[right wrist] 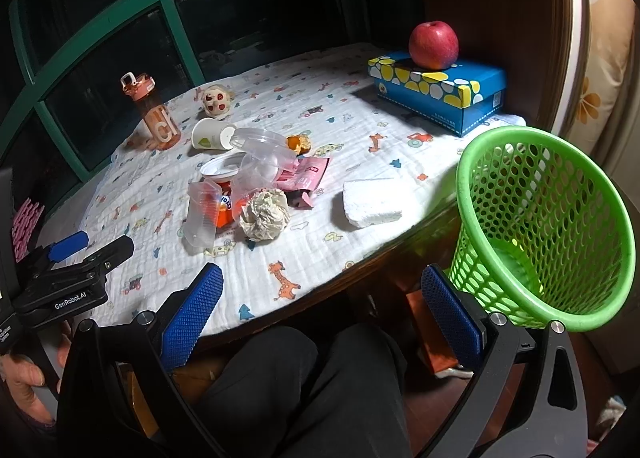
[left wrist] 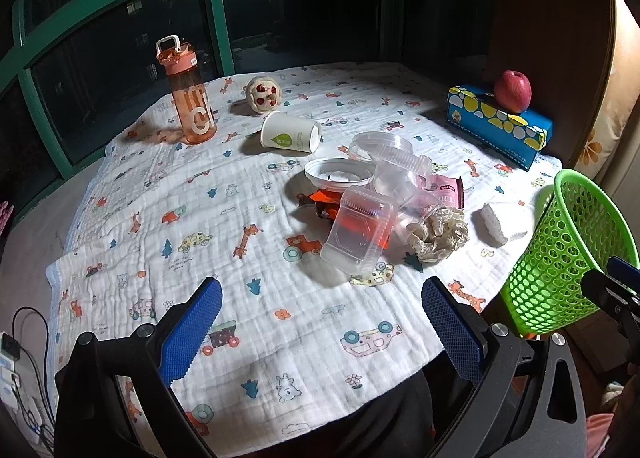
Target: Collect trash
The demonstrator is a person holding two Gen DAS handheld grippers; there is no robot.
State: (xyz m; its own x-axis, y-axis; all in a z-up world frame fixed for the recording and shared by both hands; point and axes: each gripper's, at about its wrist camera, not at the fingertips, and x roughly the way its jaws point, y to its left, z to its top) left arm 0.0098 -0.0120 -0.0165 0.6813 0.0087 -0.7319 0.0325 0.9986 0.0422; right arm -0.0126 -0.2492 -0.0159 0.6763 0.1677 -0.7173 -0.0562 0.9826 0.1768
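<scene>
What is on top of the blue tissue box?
A red apple sits on the blue tissue box, toward its back end. The patch of box top under the apple is hidden.

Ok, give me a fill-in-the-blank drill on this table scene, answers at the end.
1. The apple sits on top of the blue ____.
2. The paper cup lies on its ____.
3. The bin beside the table is colored ____.
4. The fingers of the left gripper and right gripper are spread ____, holding nothing.

Missing words: box; side; green; open
</scene>
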